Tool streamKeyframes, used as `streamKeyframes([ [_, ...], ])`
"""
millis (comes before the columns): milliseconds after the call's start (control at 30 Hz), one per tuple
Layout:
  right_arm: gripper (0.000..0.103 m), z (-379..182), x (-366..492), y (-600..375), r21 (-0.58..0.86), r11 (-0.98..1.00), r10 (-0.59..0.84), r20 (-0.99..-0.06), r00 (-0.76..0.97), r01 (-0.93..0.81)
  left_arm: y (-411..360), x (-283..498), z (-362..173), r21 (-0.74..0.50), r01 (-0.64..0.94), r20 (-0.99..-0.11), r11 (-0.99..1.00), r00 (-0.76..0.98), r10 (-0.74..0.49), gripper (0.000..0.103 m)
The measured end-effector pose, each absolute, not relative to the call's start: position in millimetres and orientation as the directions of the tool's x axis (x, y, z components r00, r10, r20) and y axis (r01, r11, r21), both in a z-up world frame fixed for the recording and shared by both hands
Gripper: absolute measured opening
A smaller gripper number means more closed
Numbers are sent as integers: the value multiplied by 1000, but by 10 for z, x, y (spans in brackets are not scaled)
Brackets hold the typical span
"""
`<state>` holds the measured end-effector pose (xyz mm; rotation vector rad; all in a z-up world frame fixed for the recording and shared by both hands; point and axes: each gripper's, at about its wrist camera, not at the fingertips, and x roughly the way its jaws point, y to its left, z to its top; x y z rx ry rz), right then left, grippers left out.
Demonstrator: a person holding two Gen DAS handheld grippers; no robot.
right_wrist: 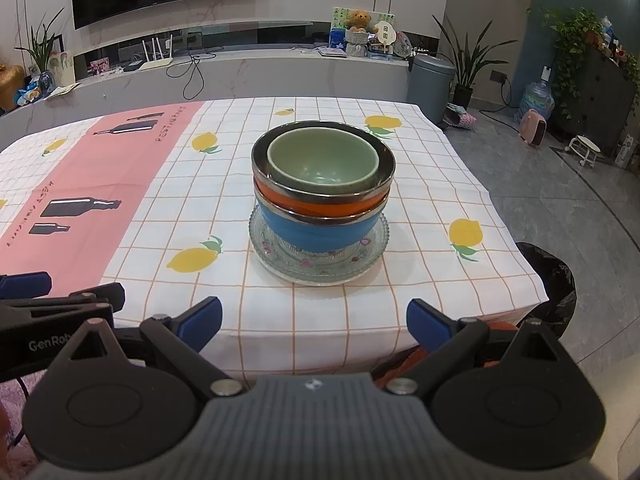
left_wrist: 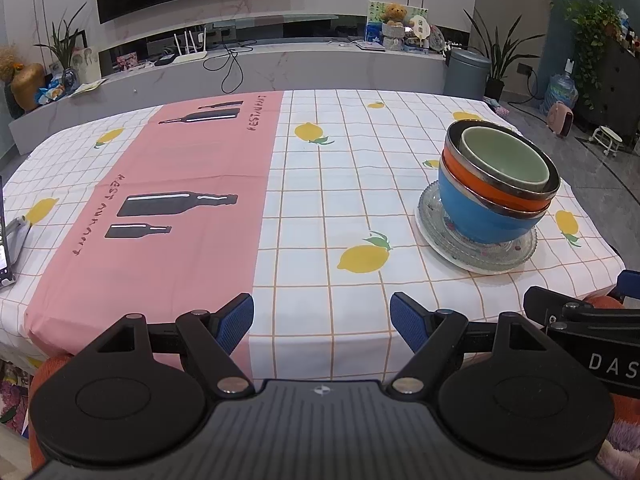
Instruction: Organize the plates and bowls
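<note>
A nested stack stands on the tablecloth: a green bowl sits inside an orange bowl, which sits in a blue bowl, all on a patterned glass plate over a white plate. In the left wrist view the same stack is at the right side of the table. My left gripper is open over the table's near edge, far left of the stack, with nothing between its blue pads. My right gripper is open too, at the near edge in front of the stack, and holds nothing.
The table wears a lemon-print checked cloth with a pink bottle-print runner. A phone on a stand sits at the left edge. A black bin bag stands by the table's right corner. A TV wall and shelf lie beyond.
</note>
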<state>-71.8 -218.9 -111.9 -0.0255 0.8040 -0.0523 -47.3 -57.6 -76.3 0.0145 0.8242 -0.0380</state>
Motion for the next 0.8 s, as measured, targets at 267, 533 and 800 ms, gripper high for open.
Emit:
streamKeyframes([
  [267, 97, -1123, -712, -2181, -45, 998, -55, -721, 691, 32, -563, -484, -749, -6, 35, -730, 999, 683, -29, 91],
  [533, 97, -1126, -712, -2177, -45, 999, -52, -725, 687, 28, -576, -498, -743, -6, 40, -729, 999, 683, -32, 91],
  [800, 97, -1128, -715, -2183, -40, 999, -50, -728, 684, 30, -583, -509, -734, 0, 38, -724, 999, 689, -27, 91],
])
